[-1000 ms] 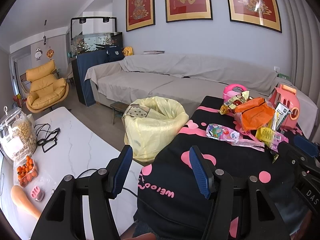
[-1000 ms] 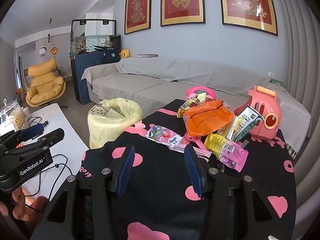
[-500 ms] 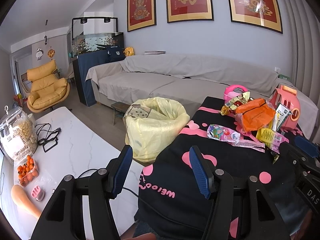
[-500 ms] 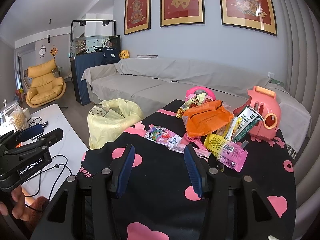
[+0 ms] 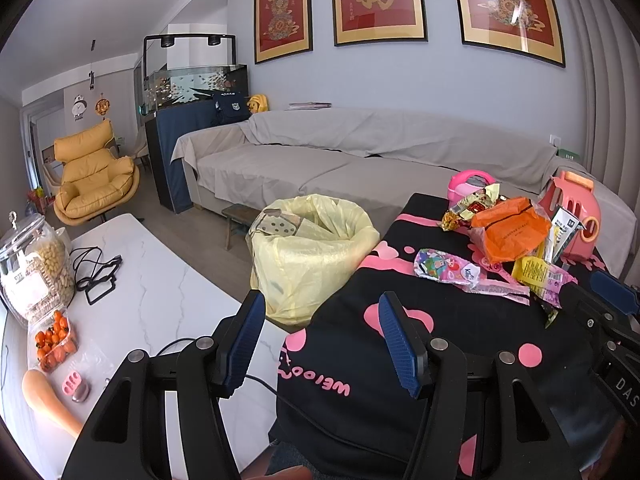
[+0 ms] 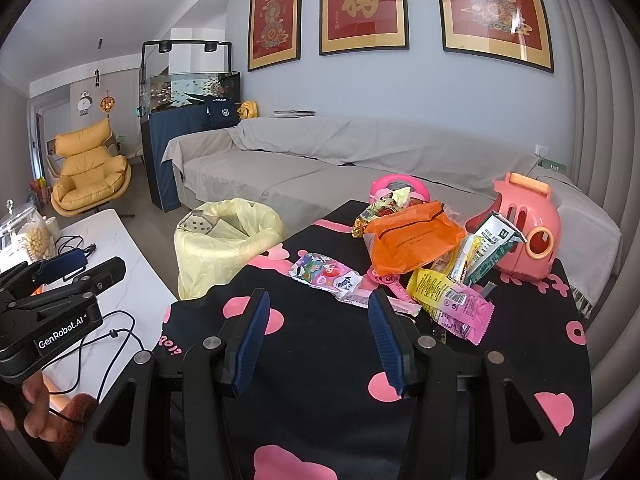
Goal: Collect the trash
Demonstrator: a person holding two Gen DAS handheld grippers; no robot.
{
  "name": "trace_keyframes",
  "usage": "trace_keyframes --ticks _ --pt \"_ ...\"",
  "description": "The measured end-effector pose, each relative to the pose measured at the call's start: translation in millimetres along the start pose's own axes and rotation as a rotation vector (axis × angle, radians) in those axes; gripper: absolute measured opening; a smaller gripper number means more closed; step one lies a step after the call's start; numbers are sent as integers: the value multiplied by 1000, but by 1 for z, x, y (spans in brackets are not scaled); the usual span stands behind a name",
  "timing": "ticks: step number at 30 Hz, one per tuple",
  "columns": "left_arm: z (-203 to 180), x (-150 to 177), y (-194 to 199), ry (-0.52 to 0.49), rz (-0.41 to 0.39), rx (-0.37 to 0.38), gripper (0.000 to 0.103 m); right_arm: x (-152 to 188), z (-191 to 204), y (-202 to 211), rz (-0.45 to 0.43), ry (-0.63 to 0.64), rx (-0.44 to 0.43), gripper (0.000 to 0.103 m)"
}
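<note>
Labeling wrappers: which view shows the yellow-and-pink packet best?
Right wrist. The yellow-and-pink packet lies whole, close beyond the open right gripper. In the left wrist view the same packet sits far right, smaller, partly cut off by the other gripper.

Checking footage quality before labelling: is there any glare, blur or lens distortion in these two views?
Left wrist view: glare streak on the right framed picture; heavy fisheye bending with dark corners; wrappers sharp. Right wrist view: similar reflection on the right framed picture; wall panels bow at the right edge; the trash bag and the open tool look in focus, no motion blur.
</note>
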State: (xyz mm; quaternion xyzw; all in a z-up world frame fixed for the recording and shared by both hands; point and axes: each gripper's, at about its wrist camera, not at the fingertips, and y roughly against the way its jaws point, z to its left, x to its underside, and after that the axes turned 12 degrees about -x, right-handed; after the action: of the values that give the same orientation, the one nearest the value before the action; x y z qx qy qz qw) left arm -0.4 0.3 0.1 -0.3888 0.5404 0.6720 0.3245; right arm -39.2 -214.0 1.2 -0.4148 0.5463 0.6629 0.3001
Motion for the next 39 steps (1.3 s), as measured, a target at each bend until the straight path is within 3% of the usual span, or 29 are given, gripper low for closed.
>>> trace_keyframes --ticks 29,33,39 --pt "1 2 0 -4 1 6 59 -1 -2 1 -4 -1 4 48" --pt "5 0 -4 -18 3 22 59 -3 -14 1 -5 -11 29 48" --pt "-33 -19 -32 -76 11 89 59 -5 -60 -6 -2 -55 101 48"
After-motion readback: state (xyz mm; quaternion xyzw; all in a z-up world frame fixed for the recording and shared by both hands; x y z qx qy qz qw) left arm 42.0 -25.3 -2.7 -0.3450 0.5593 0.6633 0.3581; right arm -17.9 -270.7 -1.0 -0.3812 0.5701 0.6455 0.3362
